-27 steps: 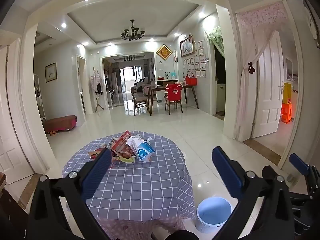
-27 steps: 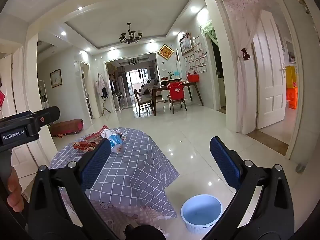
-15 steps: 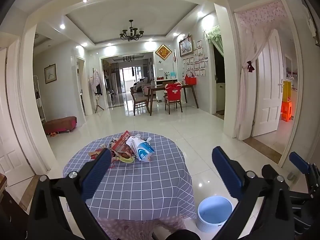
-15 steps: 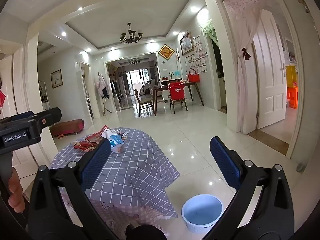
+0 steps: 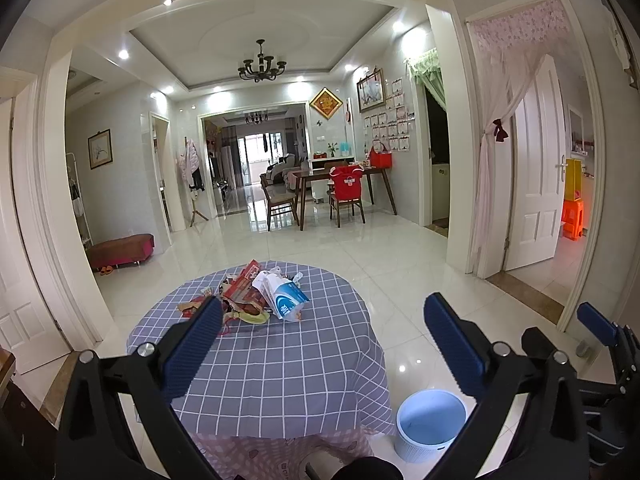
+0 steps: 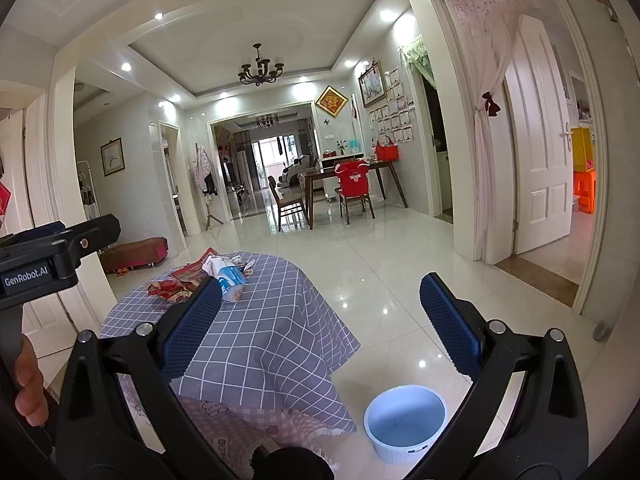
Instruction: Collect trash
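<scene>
- Almost nothing differs from the views of a moment ago: both tools hang at the near edge of the worktop (image 5: 280, 364), so collection has, by my reading, not yet begun.
- Left gripper (image 5: 322, 346): its blue jaws stand spread wide with nothing between them, aimed slightly down across the checked cloth.
- The trash pile (image 5: 256, 296) lies on the far half of the worktop, well apart from either tool: red wrappers, a yellowish scrap and a white-and-blue bag (image 5: 284, 298) heaped together (small bits at its back are too tiny to name).
- Bin (image 5: 430, 424): a pale blue bucket on the floor just right of the worktop, apparently empty.
- Right gripper (image 6: 320, 326): jaws equally wide, empty, and looking past the worktop's right edge toward the bin.
- Nothing blocks the reach to the pile; the draped cloth may snag a low approach.
</scene>
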A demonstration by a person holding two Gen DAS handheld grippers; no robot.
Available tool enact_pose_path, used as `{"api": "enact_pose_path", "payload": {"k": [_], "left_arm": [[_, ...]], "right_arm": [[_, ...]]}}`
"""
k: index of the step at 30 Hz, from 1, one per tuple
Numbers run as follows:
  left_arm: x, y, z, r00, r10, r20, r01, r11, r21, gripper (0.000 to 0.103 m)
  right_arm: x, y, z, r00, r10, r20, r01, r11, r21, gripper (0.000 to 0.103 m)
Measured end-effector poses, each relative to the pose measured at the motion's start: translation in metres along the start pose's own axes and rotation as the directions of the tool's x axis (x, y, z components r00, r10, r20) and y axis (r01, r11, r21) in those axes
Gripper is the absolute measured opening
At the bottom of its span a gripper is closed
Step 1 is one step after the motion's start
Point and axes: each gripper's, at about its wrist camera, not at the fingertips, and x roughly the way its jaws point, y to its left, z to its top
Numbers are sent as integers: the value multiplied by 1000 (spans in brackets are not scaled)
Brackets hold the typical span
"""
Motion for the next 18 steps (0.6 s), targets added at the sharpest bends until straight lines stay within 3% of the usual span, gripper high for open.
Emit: {"api": "enact_pose_path", "payload": {"k": [18], "left_arm": [[7, 0, -26, 1000, 4, -3, -4, 1000, 5, 99]], "right_arm": [[-5, 3, -1, 1000, 7, -14, -7, 1000, 4, 97]]}}
